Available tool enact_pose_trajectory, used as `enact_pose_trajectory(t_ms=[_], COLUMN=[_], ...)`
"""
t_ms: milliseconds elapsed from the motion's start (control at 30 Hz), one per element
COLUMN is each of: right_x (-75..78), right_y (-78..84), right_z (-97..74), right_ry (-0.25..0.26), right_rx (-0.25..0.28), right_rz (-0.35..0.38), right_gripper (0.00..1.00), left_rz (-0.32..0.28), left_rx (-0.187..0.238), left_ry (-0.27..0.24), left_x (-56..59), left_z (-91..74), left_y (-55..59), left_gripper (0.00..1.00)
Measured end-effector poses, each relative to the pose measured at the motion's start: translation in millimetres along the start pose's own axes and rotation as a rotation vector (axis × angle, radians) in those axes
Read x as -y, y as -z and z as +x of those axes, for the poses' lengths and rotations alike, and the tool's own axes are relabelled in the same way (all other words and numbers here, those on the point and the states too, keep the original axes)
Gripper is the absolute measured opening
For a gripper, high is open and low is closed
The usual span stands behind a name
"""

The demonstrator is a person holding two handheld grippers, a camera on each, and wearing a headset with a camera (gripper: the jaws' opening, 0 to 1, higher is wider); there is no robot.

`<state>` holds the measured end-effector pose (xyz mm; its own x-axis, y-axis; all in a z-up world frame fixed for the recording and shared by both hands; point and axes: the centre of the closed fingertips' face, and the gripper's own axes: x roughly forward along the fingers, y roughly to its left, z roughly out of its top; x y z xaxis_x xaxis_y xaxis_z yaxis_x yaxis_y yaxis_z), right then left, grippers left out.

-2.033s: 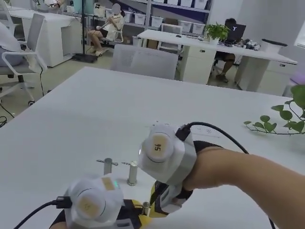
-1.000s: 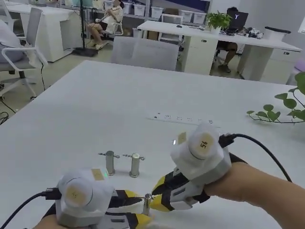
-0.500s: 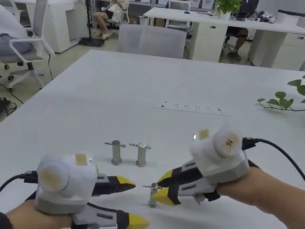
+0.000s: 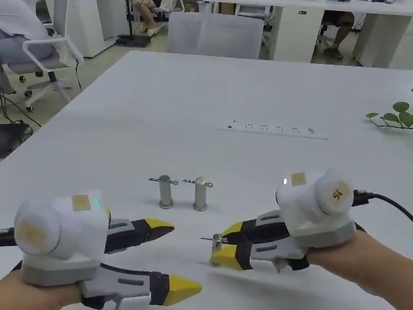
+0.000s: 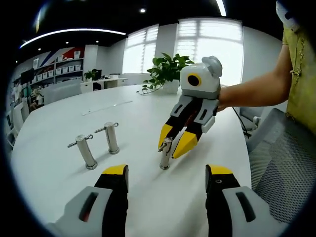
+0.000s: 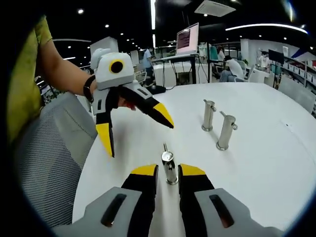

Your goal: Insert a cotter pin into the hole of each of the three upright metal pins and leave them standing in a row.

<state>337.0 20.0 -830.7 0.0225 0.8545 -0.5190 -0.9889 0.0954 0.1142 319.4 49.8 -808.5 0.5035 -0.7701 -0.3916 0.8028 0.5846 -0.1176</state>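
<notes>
White table (image 4: 129,116), office desks and chairs behind. Near metal pin (image 6: 169,167) stands upright, thin cotter pin (image 4: 207,239) through its head. Right gripper (image 4: 222,244): one jaw each side of near metal pin, gap very narrow, real grip cannot tell. Left gripper (image 4: 175,256) left of near metal pin, jaws wide apart, holding nothing. Beyond near metal pin, second metal pin (image 4: 166,192) and third metal pin (image 4: 200,194) upright side by side, each with cotter pin through head. Power strip (image 4: 271,129) well beyond.

L gripper (image 5: 167,172) jaws apart, R gripper (image 5: 170,147) jaws flanking 3rd pin (image 5: 164,160), 2 cottered pins (image 5: 86,152) nearby on table (image 5: 59,182)
</notes>
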Motion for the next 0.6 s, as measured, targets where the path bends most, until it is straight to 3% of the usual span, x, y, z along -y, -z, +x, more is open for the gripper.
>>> enact_pose_trajectory(t_ms=[267, 600], right_x=[4.1, 3.9], right_y=[-1.0, -2.9], right_z=[2.3, 5.4], right_ry=[0.014, 0.01], right_rx=[0.047, 0.097], right_rz=[-0.012, -0.035], right_gripper=[0.16, 0.11], left_rz=[-0.036, -0.049], left_rx=[0.025, 0.016], left_ry=[-0.027, -0.029], left_x=[-5.0, -4.2], left_z=[-5.1, -5.8], left_y=[-3.8, -1.8], left_gripper=[0.66, 0.62])
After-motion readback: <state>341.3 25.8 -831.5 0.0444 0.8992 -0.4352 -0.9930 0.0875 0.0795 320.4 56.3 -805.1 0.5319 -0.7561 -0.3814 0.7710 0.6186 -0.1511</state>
